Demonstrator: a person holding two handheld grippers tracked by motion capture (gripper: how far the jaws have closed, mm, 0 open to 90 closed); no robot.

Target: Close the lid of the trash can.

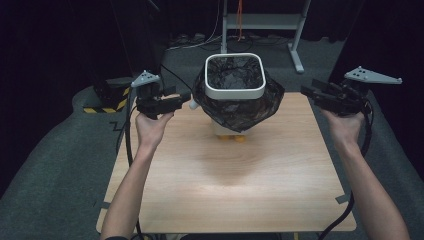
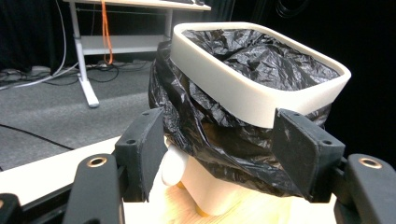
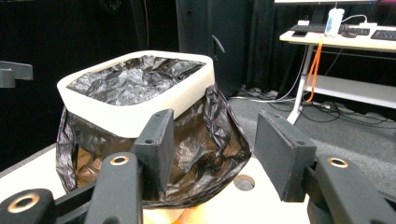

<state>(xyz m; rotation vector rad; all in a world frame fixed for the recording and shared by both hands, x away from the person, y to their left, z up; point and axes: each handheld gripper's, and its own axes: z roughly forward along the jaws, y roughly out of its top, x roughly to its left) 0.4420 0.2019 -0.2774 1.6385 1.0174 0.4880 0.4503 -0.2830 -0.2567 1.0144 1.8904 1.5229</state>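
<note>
Both sets of jaws are gaping, nothing pinched yet. Left gripper sits just beside the black bag skirt, right gripper hangs further off. White bin stands at the table's far edge. I'd grab the loose plastic low, both sides evenly, so it doesn't tip.

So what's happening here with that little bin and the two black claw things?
A person at a wooden table holds a gripper in each hand, one on each side of a small white bin. A black bag lines the bin, held under its white rim and hanging loose over the outside. The left gripper is close by the bag; the right gripper is a little way off. Both are open and hold nothing, so it looks like they are about to handle the bag.
</note>
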